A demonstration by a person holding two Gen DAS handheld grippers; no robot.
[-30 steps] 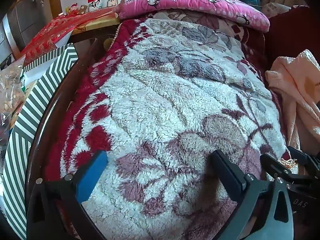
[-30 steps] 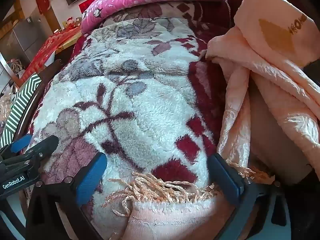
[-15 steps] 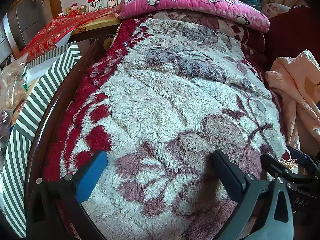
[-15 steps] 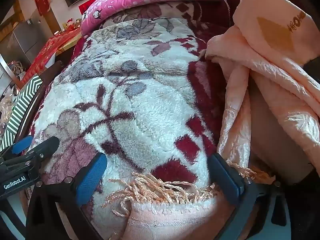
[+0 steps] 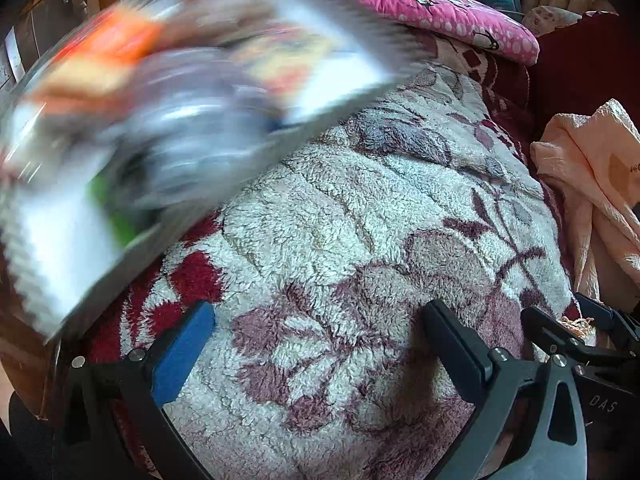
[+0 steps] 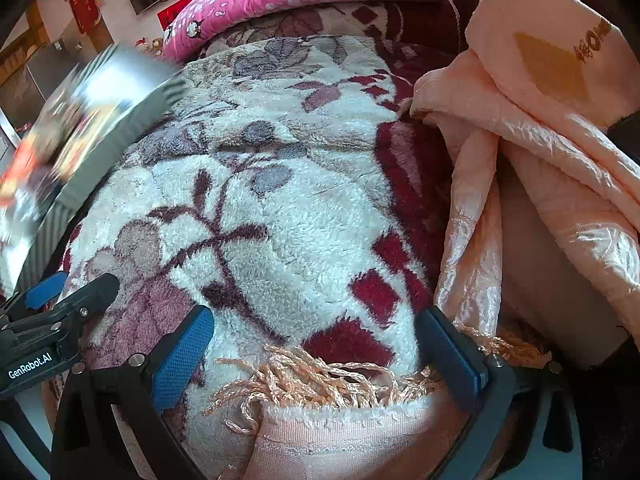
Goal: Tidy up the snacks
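Snack box, striped edges, now smeared across the upper left of the left wrist frame, half a second back just sitting at the far left edge beside the blanket. Same box blurred at the left edge of the right wrist frame too. Heavy motion blur, so clearly swinging in over the blanket fast; can't tell what's carrying it, no hand visible. Contents a mush of orange, silver, green, probably packets, not readable. Probably means the snacks are only just arriving, so sorting not started yet.

Left gripper at the bottom of its frame, jaws spread wide, nothing between them, only fleece underneath. Right gripper same deal, wide apart and empty, parked over the peach fringe of the towel on the right. Neither one touching the box.

Pink pillow with penguins along the top.

Writing: "GenRobot.AI" on the left gripper body, lower left of the right frame. "DAS" on the right gripper body, lower right of the left frame. Some reddish print on the towel, upper right, not legible.
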